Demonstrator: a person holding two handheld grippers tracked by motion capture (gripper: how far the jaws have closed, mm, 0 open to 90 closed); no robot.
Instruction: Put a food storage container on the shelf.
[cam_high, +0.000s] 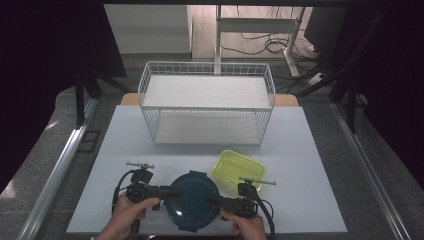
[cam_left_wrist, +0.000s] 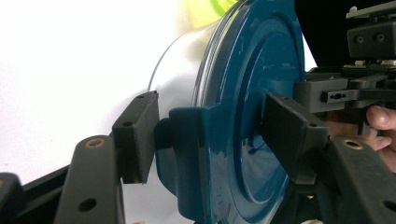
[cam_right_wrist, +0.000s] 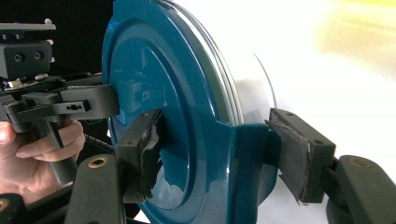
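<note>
**Two grippers on the clips of a round blue-lidded container**

Nearest us in the high view, both hands come in from the bottom edge. The left gripper (cam_high: 167, 192) and right gripper (cam_high: 212, 201) meet the round container (cam_high: 193, 200) from opposite sides, at the near edge of the white table (cam_high: 310, 165).

The left gripper view adds detail: its jaws straddle a latch tab (cam_left_wrist: 196, 154) on the blue lid (cam_left_wrist: 261, 74), one pad (cam_left_wrist: 136, 135) against the tab, the other on the lid's top face. The clear body beneath shows here.

The right gripper view shows the same on the opposite tab (cam_right_wrist: 250, 158), and the other hand (cam_right_wrist: 32, 149).

Just beyond lies a yellow-green container (cam_high: 239, 169); farther back stands a white wire basket (cam_high: 207, 102).
</note>
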